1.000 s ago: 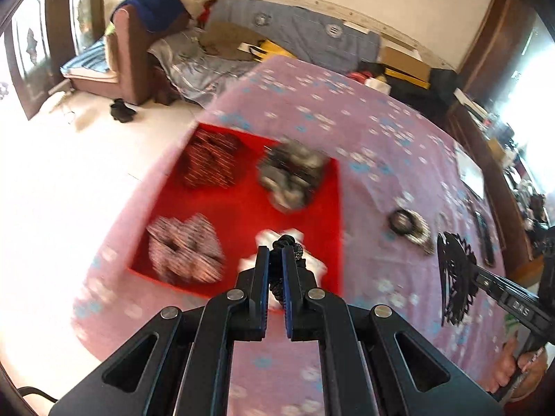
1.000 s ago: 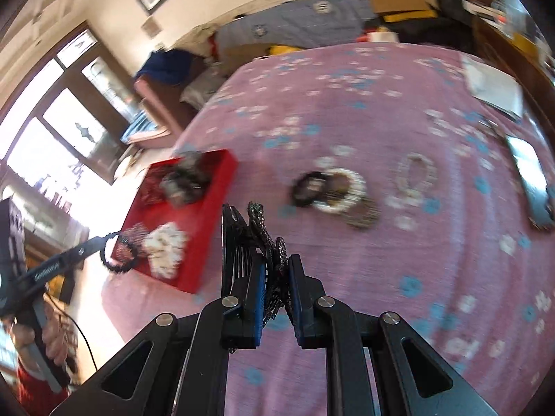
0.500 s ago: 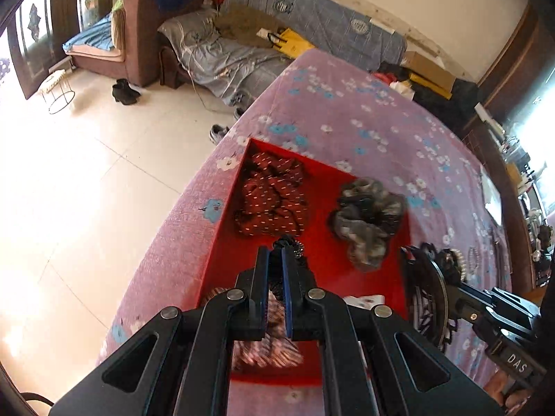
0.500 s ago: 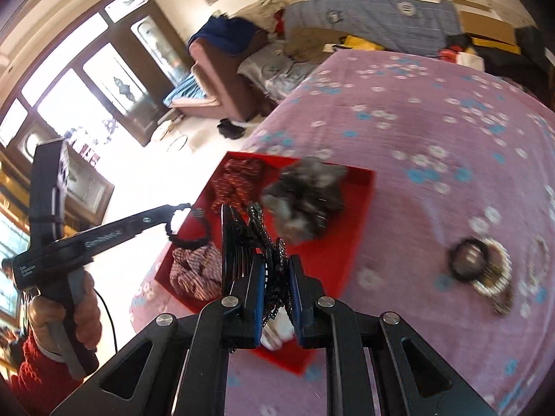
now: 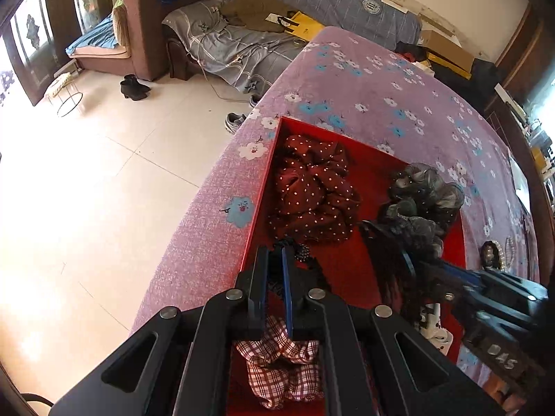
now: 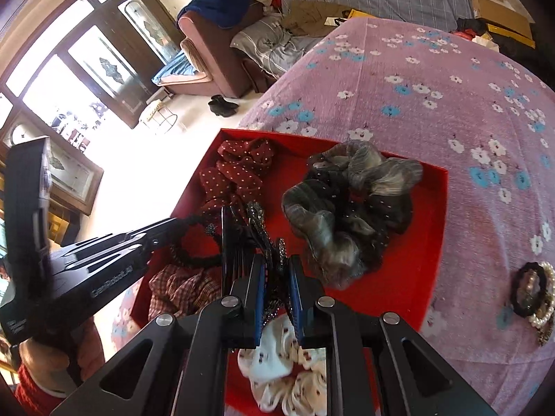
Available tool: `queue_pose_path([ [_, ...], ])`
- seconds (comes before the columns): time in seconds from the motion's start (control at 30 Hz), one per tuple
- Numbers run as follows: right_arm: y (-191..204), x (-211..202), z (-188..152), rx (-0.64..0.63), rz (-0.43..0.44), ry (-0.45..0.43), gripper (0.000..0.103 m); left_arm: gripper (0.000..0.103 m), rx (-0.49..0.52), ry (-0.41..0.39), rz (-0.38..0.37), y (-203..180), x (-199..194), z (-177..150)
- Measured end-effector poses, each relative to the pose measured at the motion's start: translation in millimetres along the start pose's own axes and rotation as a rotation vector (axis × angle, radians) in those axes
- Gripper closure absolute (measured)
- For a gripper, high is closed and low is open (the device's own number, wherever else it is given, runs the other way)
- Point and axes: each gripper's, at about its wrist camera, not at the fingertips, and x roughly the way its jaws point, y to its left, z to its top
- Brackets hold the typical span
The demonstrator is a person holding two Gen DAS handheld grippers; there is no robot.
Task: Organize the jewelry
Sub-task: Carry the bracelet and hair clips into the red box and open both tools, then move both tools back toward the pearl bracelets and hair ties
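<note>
Two hand-held grippers hung over a bed [image 6: 433,79] covered in a purple spread with white and blue flowers. Near the bed's edge lay a shallow red tray [image 6: 430,242] holding four fabric scrunchies: a grey one [image 6: 347,215] at the far right, a dark red dotted one [image 5: 308,190] at the far left, a plaid one [image 5: 281,371] at the near left and a white one [image 6: 291,367] at the near right. The left hand-held gripper [image 5: 274,263], its fingers pressed nearly together, pinched a black beaded hair tie [image 6: 194,242] that dangled over the tray's left side, beside the dotted scrunchie. The right hand-held gripper [image 6: 277,274] pinched a black hair comb clip [image 6: 242,242] with sparkly trim, held above the middle of the tray. Outside the tray, to its right on the spread, lay a small cluster of a black ring and pearl bracelets [image 6: 534,291].
</note>
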Motion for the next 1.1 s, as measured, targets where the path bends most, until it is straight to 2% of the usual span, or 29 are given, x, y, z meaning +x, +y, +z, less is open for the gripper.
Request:
queue_pose_path([
  [0.17,2,12,2,-0.001,-0.003,0.009,0.088,0.092,-0.016,-0.007,-0.013,1,-14,-1],
  [0.33,4,14,2,-0.003,0.01,0.012,0.085,0.067,-0.023,-0.04,0.005,-2,-35,-7],
  [0.53,7,7,1,-0.015,0.028,-0.005,0.069,0.064,-0.011,-0.091,0.087,-8,-65,-12],
  [0.7,8,-9,-3,-0.014,0.06,-0.022,0.068,0.062,0.0,-0.113,0.179,-17,-79,-17],
  [0.87,1,-34,-13,-0.011,0.076,-0.055,0.067,0.062,0.034,-0.124,0.24,-36,-88,-24],
  [1.1,-23,-71,-33,0.007,0.056,-0.107,0.063,0.061,0.09,-0.137,0.264,-73,-96,-35],
])
